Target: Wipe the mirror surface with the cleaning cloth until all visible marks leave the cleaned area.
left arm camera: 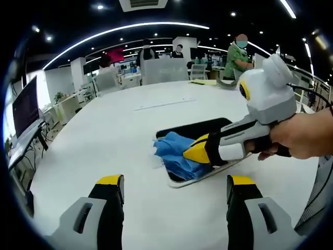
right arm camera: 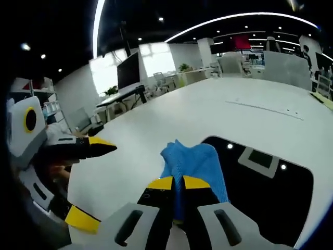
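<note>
Right tongs [right arm camera: 178, 183]: we see them clamped on the blue cloth [right arm camera: 195, 166], over the mirror [right arm camera: 270, 192].
Left tongs [left arm camera: 174, 190]: spread open, empty, above the table [left arm camera: 104, 135].

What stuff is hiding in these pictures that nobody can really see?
- Marks on the mirror: in the right gripper view the glass reflects ceiling lights, so smudges cannot be told.
- Mirror under the blue cloth: covered, in both views.
- Mirror's near end: in the left gripper view the right gripper and a hand hide it.
- Left gripper: its jaw tips stand apart, but its body is cut off by the bottom edge.
</note>
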{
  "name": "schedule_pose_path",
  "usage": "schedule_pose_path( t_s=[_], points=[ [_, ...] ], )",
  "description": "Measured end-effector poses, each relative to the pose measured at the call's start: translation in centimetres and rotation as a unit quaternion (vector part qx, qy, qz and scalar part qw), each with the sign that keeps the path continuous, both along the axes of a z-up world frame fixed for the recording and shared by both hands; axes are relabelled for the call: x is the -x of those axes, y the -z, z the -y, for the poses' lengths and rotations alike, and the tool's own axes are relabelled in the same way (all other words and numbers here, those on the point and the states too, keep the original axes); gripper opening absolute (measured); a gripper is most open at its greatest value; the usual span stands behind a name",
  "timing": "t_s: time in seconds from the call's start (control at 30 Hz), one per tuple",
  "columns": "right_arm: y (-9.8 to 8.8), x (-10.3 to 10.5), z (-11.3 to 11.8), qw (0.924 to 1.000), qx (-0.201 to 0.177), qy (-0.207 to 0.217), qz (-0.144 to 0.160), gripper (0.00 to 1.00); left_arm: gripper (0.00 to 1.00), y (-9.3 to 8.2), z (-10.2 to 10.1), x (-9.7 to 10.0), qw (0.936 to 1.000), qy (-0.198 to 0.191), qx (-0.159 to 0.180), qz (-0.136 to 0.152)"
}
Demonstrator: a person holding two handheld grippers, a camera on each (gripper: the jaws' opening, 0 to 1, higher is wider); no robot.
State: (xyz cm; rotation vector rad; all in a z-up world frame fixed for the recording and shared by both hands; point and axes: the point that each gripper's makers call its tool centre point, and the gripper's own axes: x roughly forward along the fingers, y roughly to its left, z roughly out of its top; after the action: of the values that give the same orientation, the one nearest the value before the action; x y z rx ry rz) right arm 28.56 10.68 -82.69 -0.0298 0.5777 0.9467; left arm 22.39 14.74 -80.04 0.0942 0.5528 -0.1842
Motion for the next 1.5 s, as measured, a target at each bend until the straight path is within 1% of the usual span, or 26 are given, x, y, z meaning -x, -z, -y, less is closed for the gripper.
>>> schedule_pose_path(
  t_s=[0.27,0.47,0.5,0.63,0.77,0.97,1.17,1.37,1.5],
  points=[
    [-1.4,-0.5,1.1,0.9996,-0.016,0.021,0.007,0.01,0.81,-0.1,0.0,-0.1,1.0,0.001,-0.002,0.002],
    [-2.2,-1.1,2.6,0.9987,-0.025,0.044,0.011,0.01,0.82,-0.1,-0.1,-0.2,1.0,0.0,-0.004,0.005],
    [-2.7,-1.0,2.9,0.9983,-0.028,0.049,0.012,0.01,0.82,-0.1,-0.1,-0.2,1.0,0.0,-0.004,0.004],
    [-3.4,-1.2,4.1,0.9971,-0.034,0.066,0.018,0.01,0.82,-0.1,0.0,-0.2,1.0,0.002,-0.006,0.004],
    [-3.8,-1.7,6.2,0.9951,-0.037,0.089,0.022,0.01,0.82,-0.1,0.2,-0.2,0.9999,0.005,-0.009,0.003],
    [-4.8,-2.3,9.9,0.9902,-0.044,0.129,0.029,0.01,0.82,-0.2,0.4,-0.1,0.9999,0.01,-0.012,0.003],
    [-4.5,-2.2,12.9,0.9866,-0.041,0.156,0.029,0.01,0.82,-0.1,0.6,-0.1,0.9998,0.013,-0.016,0.001],
    [-4.0,-2.3,17.1,0.9805,-0.034,0.192,0.027,0.01,0.82,-0.1,0.6,-0.1,0.9997,0.014,-0.017,0.0],
    [-4.1,-2.6,19.2,0.9766,-0.031,0.21,0.031,0.01,0.82,0.1,0.9,-0.1,0.9997,0.018,-0.018,-0.003]
  ],
)
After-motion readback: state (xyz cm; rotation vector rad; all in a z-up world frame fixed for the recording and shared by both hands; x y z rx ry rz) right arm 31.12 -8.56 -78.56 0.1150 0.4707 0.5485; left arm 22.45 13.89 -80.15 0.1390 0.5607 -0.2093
